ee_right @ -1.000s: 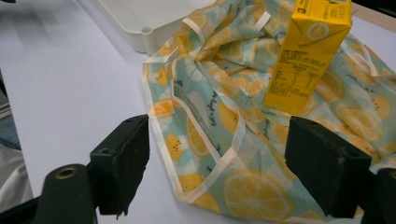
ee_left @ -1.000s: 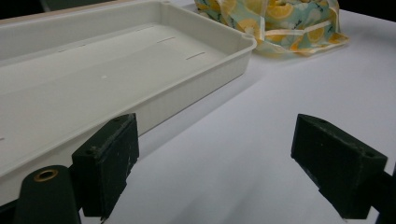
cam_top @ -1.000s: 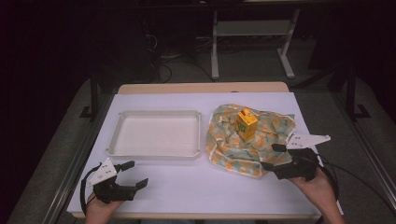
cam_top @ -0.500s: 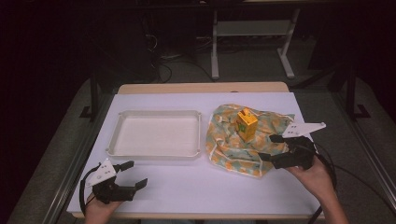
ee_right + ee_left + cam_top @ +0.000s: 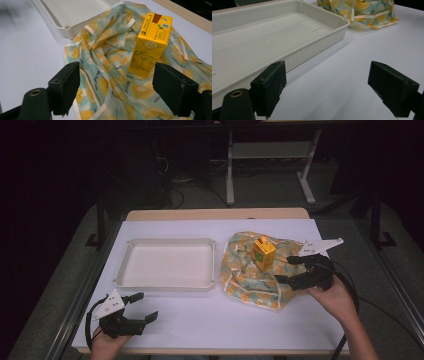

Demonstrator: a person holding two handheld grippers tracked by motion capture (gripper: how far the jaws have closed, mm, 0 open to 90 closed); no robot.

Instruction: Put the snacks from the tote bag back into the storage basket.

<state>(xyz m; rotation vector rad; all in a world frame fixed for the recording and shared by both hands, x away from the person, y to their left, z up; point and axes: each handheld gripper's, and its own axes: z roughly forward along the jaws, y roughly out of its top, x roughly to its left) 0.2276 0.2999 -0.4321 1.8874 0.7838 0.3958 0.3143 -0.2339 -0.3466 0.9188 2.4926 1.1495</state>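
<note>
A yellow drink carton (image 5: 264, 252) (image 5: 150, 44) stands upright on a crumpled lemon-print cloth (image 5: 250, 270) (image 5: 110, 65) at the table's right. My right gripper (image 5: 288, 269) (image 5: 126, 91) hovers open over the cloth's right part, its jaws pointing at the carton with nothing between them. At the near left corner my left gripper (image 5: 142, 306) (image 5: 334, 92) rests open and empty on the white table, facing a white tray (image 5: 169, 282) (image 5: 287, 32).
The white tray is shallow and has nothing in it; it sits left of the cloth, almost touching it. White table surface (image 5: 210, 320) runs between the two grippers. A wooden edge (image 5: 215, 214) marks the far side, with metal frame legs (image 5: 230, 165) beyond.
My right gripper has moved farther from the table's near edge and risen a little over the cloth. The left gripper, carton, cloth and tray have stayed put.
</note>
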